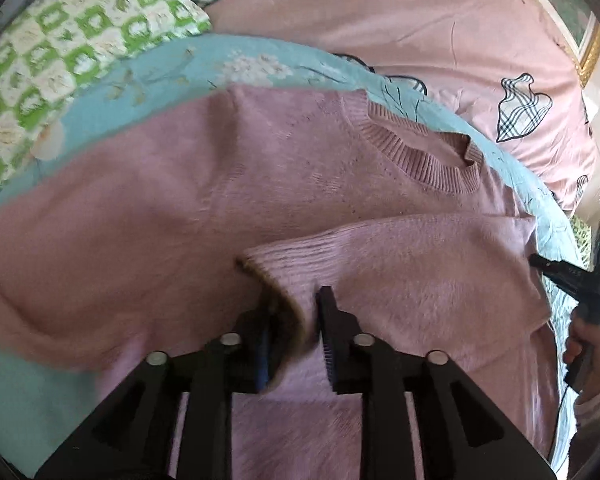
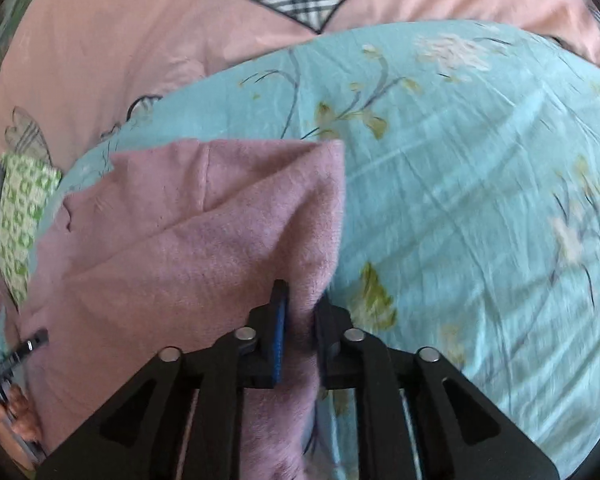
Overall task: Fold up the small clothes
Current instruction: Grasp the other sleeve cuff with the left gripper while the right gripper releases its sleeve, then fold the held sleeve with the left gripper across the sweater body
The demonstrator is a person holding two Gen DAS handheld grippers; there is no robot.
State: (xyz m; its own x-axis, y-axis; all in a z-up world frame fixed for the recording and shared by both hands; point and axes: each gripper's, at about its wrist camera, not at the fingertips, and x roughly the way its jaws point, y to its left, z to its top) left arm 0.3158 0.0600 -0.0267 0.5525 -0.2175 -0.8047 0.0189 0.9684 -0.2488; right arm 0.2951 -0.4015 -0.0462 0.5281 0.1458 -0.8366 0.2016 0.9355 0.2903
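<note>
A pink knitted sweater (image 1: pixel 228 184) lies spread on a turquoise floral sheet (image 2: pixel 480 184), its ribbed collar (image 1: pixel 428 164) away from the person and one sleeve (image 1: pixel 400 264) folded across the body; the left gripper (image 1: pixel 296 312) stands narrowly parted, the sleeve's ribbed cuff (image 1: pixel 276 276) between its fingers, though whether the pads press it I cannot tell. The right gripper (image 2: pixel 302 308) is closed to a narrow gap on the sweater's side edge; a pink quilt (image 2: pixel 120 60) and a green checked pillow (image 1: pixel 60 40) lie beyond.

Each camera sits just behind its own fingers, angled steeply down and close over the bed. The left wrist view faces the pink sweater (image 1: pixel 260 184); the right wrist view faces its right edge. Both share the sweater and teal sheet (image 2: pixel 480 184).
</note>
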